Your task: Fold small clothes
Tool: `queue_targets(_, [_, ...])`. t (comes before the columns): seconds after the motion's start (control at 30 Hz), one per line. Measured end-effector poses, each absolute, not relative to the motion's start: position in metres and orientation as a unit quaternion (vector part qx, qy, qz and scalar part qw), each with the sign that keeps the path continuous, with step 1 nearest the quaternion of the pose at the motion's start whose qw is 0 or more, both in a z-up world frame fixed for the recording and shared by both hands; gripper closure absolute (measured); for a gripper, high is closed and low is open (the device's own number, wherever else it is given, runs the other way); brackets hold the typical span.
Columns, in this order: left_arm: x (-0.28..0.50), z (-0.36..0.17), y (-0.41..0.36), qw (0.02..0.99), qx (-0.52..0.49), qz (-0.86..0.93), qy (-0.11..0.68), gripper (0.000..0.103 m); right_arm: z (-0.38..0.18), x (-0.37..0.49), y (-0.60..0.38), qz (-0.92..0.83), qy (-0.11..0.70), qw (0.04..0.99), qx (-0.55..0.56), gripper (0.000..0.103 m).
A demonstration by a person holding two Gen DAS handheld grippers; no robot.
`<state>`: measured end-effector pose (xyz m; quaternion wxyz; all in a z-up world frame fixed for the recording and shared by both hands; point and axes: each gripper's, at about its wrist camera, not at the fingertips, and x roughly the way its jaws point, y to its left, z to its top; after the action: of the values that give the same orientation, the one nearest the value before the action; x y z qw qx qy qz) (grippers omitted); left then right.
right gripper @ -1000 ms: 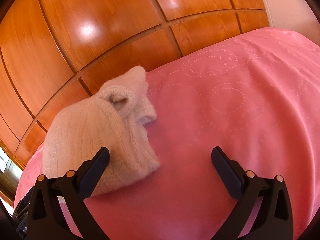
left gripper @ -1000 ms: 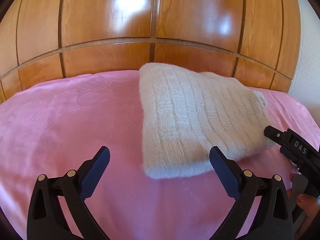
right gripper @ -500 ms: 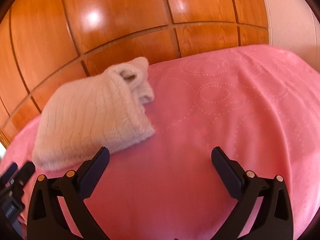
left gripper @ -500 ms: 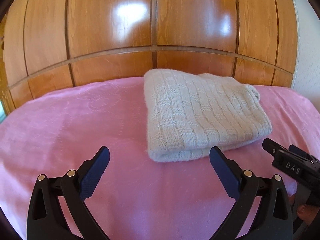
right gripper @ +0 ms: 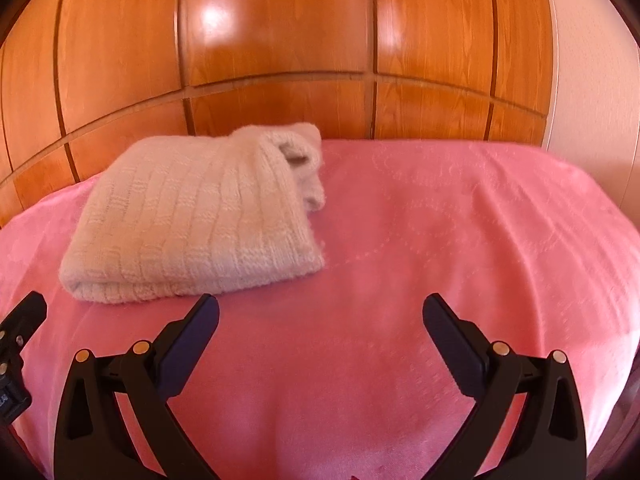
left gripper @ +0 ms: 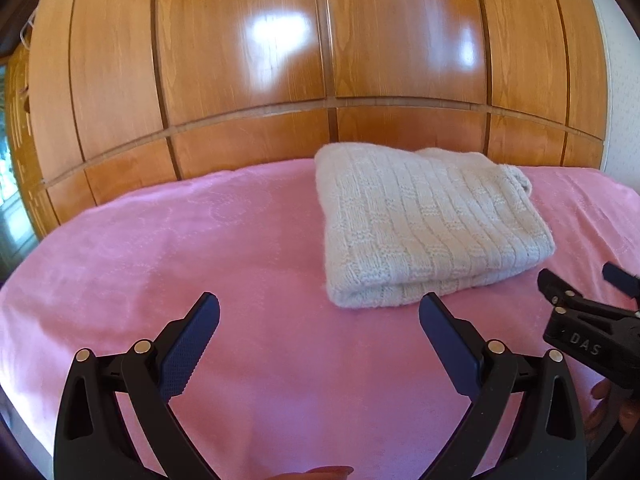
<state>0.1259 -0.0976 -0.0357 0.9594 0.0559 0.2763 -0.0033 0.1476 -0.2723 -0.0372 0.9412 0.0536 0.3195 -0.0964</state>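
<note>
Cream ribbed-knit garment (left gripper: pixel 430 226) sits folded into a thick rectangle on the pink patterned bedspread (left gripper: pixel 200 264), toward the far edge, close to the glossy wooden panelled wall (left gripper: pixel 280 60). Fold edge faces the cameras; a rolled cuff or collar end (right gripper: pixel 298 152) pokes out at the far right corner.

Left gripper (left gripper: pixel 320 334): fingers spread wide, holding nothing, hovering over bare bedspread just short of the garment's near-left corner. Right gripper (right gripper: pixel 320 334): fingers also wide apart and empty, to the right of the garment, apart from it.

Judgement: fold looks essentially done; the step in hand is release and clear, or a final tidy.

To do it well:
- Keep both sets of fingers off the knit; fuzzy yarn snags easily and a drag would open the stack.
- If tidying, tuck the loose rolled end from the right side only, pressing down, not pulling.
- Layers look roughly aligned at the near edge; can't see the far edge, so don't assume it's square.
</note>
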Motion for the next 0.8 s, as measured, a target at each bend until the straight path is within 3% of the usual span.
queue_targets(0.8, [0.118,0.008,-0.088,0.966,0.042,0.015,0.256,0.004,0.033,0.115,-0.271,-0.093,0.266,0.958,0.059,0.002])
